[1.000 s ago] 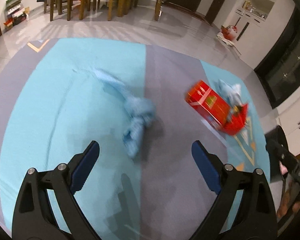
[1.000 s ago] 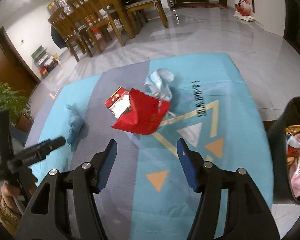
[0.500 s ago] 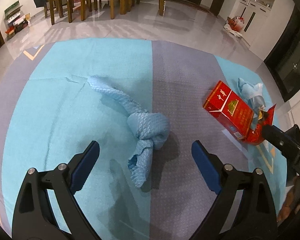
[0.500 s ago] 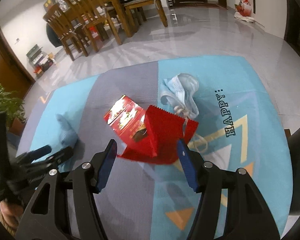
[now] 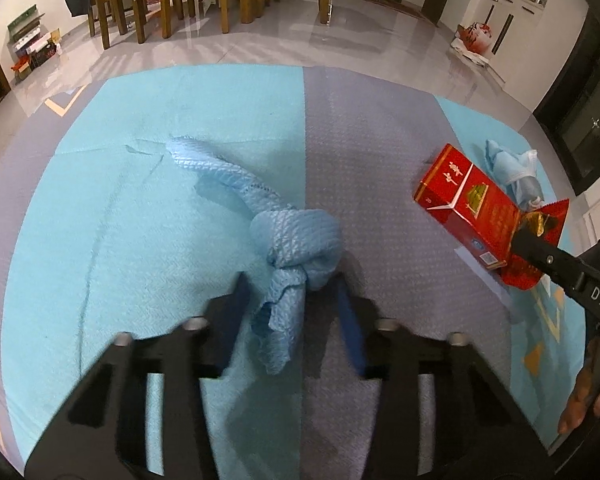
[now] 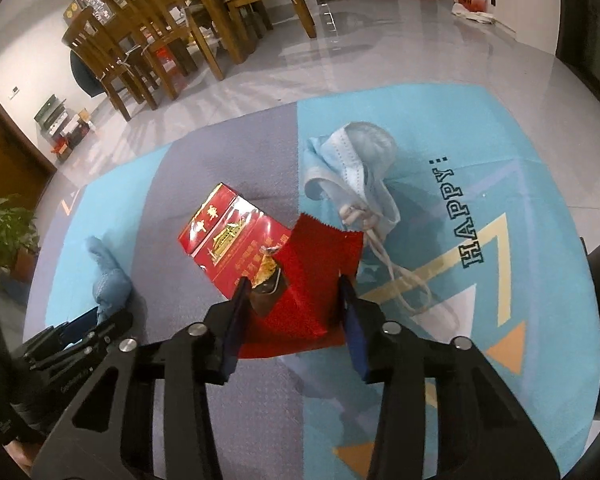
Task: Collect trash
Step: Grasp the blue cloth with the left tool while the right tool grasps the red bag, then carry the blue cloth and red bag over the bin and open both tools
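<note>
Blue knotted cloth (image 5: 296,236) lies on the rug (image 5: 160,240), right at the seam where the turquoise panel meets the grey one, and your left gripper (image 5: 290,308) has its fingers down on either side of the cloth's tail, partly closed but not yet pinching; the blur on them suggests motion. Off to the right, the red carton (image 6: 232,240) rests flat on the grey strip with a red wrapper (image 6: 312,280) overlapping its near end. Your right gripper (image 6: 294,312) straddles that wrapper and a small dark scrap (image 6: 266,294) on it, jaws partly closed with a gap left on each side, so nothing is gripped there either. Just beyond the wrapper, a crumpled face mask (image 6: 356,172) with loose ear loops sits on the turquoise part.

Judging by this, the collecting has barely started here: all the pieces are on the rug, none lifted. Both grasps need finishing, then the carton and mask remain. No bin shows clearly in either view.
</note>
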Demonstrator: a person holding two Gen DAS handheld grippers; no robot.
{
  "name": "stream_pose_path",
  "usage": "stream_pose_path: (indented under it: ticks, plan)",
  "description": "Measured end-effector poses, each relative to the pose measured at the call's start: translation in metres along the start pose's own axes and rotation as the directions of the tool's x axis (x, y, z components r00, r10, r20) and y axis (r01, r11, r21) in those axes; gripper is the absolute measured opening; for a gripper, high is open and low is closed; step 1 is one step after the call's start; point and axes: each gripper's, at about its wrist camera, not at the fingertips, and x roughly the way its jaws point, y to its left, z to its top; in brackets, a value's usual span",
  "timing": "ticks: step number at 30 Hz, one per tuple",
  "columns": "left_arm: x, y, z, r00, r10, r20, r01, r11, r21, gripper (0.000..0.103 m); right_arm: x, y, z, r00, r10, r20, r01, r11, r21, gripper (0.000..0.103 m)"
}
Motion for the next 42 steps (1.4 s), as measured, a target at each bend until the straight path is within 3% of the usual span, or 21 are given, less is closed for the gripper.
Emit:
stream_pose_path:
  ticks: [1, 2, 6, 11, 18, 24, 31, 42]
  plan:
    - [-0.001, 0.002, 0.0, 1.0, -0.007, -0.004, 0.007, 1.0, -0.008, 0.02, -0.001, 0.0, -0.001, 1.0, 0.006, 0.0, -0.006, 1.0, -0.002, 0.04]
    - [-0.003, 0.003, -0.001, 1.0, -0.014, -0.007, 0.014, 1.0, -0.014, 0.015, -0.004, 0.0, -0.001, 1.0, 0.013, 0.0, -0.013, 1.0, -0.008, 0.039]
    - [-0.018, 0.007, -0.002, 0.998, -0.064, 0.014, 0.064, 0.997, -0.032, 0.006, -0.028, 0.004, -0.005, 0.996, 0.089, 0.021, -0.088, 0.996, -0.019, 0.036]
    - [-0.046, 0.009, -0.004, 0.982, -0.18, 0.051, 0.183, 0.981, -0.062, 0.004, -0.054, 0.001, -0.01, 0.986, 0.158, 0.056, -0.157, 0.987, -0.021, 0.035]
    - [-0.076, -0.002, -0.003, 0.955, -0.272, 0.116, 0.277, 0.961, -0.025, 0.004, -0.078, -0.004, -0.006, 0.963, 0.23, 0.14, -0.228, 0.973, -0.029, 0.035]
    - [-0.081, -0.011, -0.006, 0.946, -0.302, 0.115, 0.304, 0.953, -0.003, 0.004, -0.084, -0.004, -0.005, 0.949, 0.266, 0.167, -0.265, 0.964, -0.029, 0.035]
    - [-0.091, -0.016, -0.006, 0.938, -0.319, 0.139, 0.32, 0.947, 0.012, 0.004, -0.108, -0.007, -0.004, 0.904, 0.363, 0.227, -0.35, 0.932, -0.094, 0.035]
    - [-0.107, -0.041, -0.027, 0.937, -0.31, 0.163, 0.301, 0.95, 0.082, 0.004, -0.13, -0.024, -0.024, 0.899, 0.362, 0.247, -0.35, 0.932, -0.094, 0.035]
